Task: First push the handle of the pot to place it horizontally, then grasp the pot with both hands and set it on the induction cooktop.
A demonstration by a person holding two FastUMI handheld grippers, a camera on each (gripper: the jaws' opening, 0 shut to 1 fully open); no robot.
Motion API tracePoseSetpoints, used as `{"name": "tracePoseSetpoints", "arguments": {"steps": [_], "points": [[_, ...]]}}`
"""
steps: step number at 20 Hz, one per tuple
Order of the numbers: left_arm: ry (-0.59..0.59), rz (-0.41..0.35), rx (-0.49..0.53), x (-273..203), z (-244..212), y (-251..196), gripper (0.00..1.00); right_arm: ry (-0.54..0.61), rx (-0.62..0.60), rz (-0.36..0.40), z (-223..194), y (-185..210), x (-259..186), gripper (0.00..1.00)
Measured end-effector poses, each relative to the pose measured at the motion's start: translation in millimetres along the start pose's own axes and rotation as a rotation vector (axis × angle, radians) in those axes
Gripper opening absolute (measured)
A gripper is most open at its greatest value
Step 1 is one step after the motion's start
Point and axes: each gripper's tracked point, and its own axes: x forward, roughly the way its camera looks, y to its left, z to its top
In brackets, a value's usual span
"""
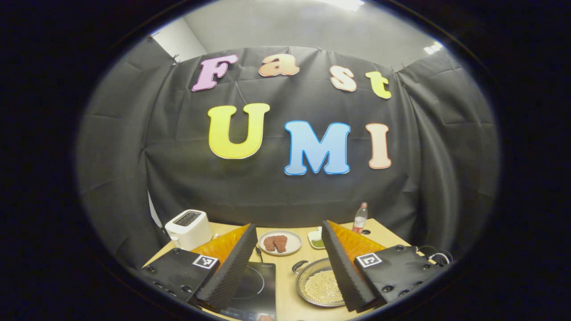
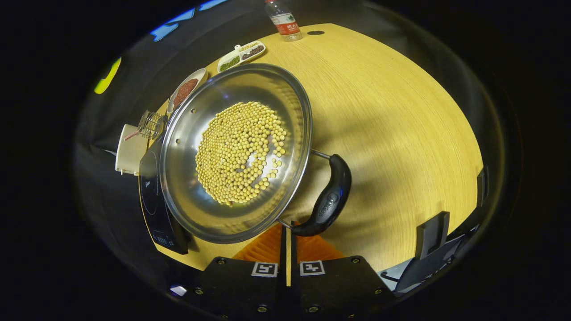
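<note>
**Pot on the counter, right claw at its handle**

Your left claw (image 1: pixel 289 267) is spread wide and grasps nothing, held above the counter (image 1: pixel 303 258). Between its fingers you see the induction cooktop (image 1: pixel 256 285) to the left and the pot (image 1: pixel 319 285) just beside it to the right, with a plate of meat (image 1: pixel 280 242), a toaster (image 1: pixel 188 228) and a bottle (image 1: pixel 360 217) farther back. Your right claw (image 2: pixel 288 232) is clenched, fingers together with only a sliver between, tips right at the near end of the pot's black handle (image 2: pixel 328 200); whether they touch it you cannot tell. The pot (image 2: pixel 187 187) holds yellow beans (image 2: pixel 241 151) and rests on the counter, its far edge against or over the cooktop (image 2: pixel 154 200).
</note>
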Motion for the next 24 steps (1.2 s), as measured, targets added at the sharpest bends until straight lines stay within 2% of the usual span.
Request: {"name": "tracePoseSetpoints", "arguments": {"steps": [1,2,6,7,9,11,13,17,18,24], "points": [[0.004,0.001,0.000,0.7,-0.1,-0.9,0.99,-0.001,-0.005,-0.002,2.8,-2.8,0.3,0.04],[0.009,0.004,0.002,1.4,-2.0,-2.2,0.97,-0.001,-0.011,-0.005,6.0,-6.0,0.5,0.04],[0.038,0.016,0.004,4.1,-10.0,-2.5,0.99,-0.002,-0.025,-0.019,16.6,-18.5,0.1,0.04],[0.046,0.017,0.003,4.7,-12.0,-4.0,0.94,-0.001,-0.033,-0.024,20.0,-20.9,0.9,0.04],[0.065,0.016,0.004,7.4,-18.1,-7.3,0.99,-0.001,-0.056,-0.039,27.0,-27.3,1.5,0.04],[0.080,0.014,0.011,8.9,-23.8,-11.1,0.94,-0.005,-0.079,-0.056,33.6,-33.0,2.1,0.04],[0.090,0.009,0.017,12.4,-26.0,-15.4,0.99,-0.008,-0.101,-0.067,38.9,-37.2,3.6,0.04],[0.112,0.002,0.023,17.7,-34.7,-22.9,0.99,-0.015,-0.162,-0.099,53.8,-44.6,7.0,0.04],[0.113,0.000,0.026,18.6,-36.3,-24.1,0.96,-0.017,-0.176,-0.105,58.6,-46.6,7.1,0.04],[0.120,0.002,0.038,26.8,-37.8,-31.9,0.94,-0.022,-0.248,-0.136,85.5,-58.0,14.2,0.04]]}}
